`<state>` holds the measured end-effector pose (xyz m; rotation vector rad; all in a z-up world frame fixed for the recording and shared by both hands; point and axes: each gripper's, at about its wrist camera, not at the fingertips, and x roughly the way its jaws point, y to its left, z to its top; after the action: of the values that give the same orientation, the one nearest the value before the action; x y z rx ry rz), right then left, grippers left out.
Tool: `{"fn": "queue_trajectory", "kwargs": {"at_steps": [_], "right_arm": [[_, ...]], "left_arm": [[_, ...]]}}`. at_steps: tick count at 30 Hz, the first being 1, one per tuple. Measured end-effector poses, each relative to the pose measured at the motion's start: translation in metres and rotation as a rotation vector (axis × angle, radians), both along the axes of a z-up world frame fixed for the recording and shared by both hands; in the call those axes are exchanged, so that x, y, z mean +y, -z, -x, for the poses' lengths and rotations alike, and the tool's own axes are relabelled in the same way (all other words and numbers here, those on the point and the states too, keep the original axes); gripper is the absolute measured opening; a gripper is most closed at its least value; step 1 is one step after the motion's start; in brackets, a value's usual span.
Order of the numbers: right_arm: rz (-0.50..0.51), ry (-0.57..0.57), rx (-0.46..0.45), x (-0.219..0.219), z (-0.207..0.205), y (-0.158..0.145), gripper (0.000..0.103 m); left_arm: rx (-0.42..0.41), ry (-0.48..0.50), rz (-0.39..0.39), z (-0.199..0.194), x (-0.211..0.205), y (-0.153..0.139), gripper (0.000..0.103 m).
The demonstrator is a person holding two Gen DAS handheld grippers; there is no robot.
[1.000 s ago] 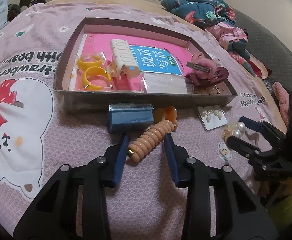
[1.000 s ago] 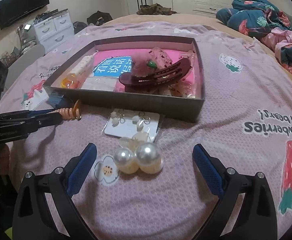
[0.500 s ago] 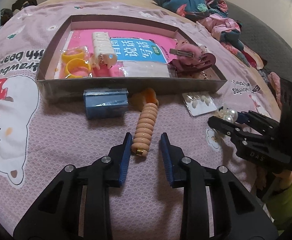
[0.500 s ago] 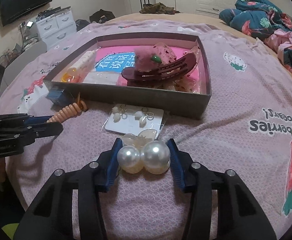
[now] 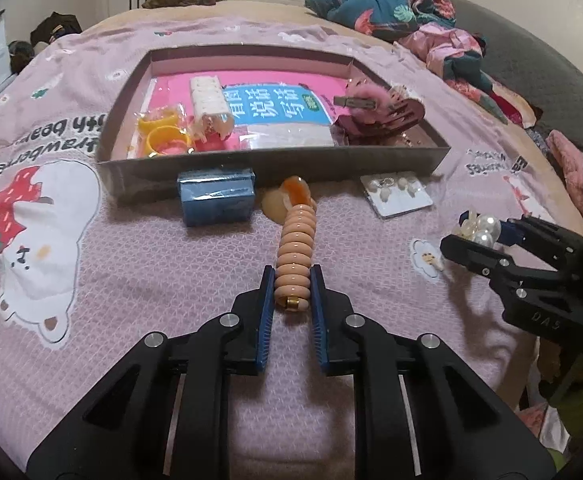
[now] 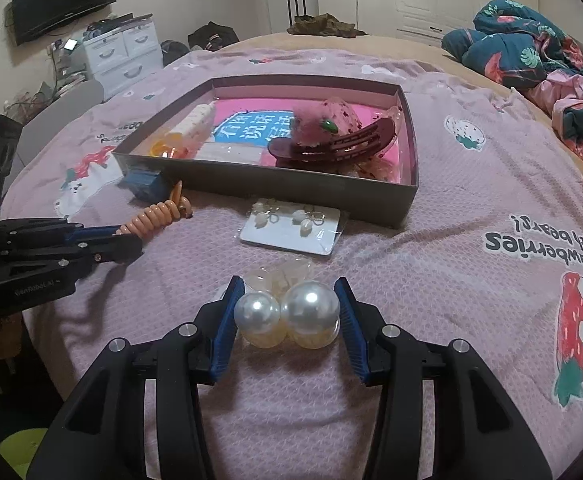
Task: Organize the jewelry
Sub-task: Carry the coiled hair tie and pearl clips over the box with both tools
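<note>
A shallow grey box [image 5: 275, 166] [image 6: 291, 188] lies on the pink bedspread and holds hair clips, yellow rings and a pink booklet. My left gripper [image 5: 290, 280] is shut on the near end of a peach spiral hair tie [image 5: 296, 248] [image 6: 153, 216] that lies in front of the box. My right gripper [image 6: 289, 312] [image 5: 487, 236] is shut on a pearl hair clip [image 6: 287, 314] [image 5: 477, 228] with two large pearls, right of the hair tie. A card of earrings [image 5: 397, 196] [image 6: 291, 230] lies between the pearl clip and the box.
A small blue box [image 5: 215, 198] [image 6: 143, 184] rests against the grey box's front wall. Crumpled clothes [image 5: 411, 12] [image 6: 531, 48] lie at the far right of the bed. White drawers [image 6: 123, 56] stand beyond the bed's left side.
Both grippers have closed: the left on the spiral hair tie, which now lies straight between its fingers, the right on the pearl clip.
</note>
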<state>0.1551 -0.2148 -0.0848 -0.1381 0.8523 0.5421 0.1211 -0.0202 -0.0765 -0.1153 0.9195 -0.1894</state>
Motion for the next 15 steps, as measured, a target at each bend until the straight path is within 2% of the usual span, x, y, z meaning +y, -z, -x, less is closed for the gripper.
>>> {"fn": "queue_trajectory", "kwargs": {"at_steps": [7,15], "right_arm": [[-0.013,-0.026,-0.012,0.007,0.009,-0.012,0.045],[-0.029,-0.076,-0.039,0.023,0.015,-0.028,0.045]], "left_arm": [[-0.064,-0.030,0.044,0.017,0.014,-0.030,0.010],[-0.124,-0.095,0.053,0.023,0.033,-0.055,0.010]]}}
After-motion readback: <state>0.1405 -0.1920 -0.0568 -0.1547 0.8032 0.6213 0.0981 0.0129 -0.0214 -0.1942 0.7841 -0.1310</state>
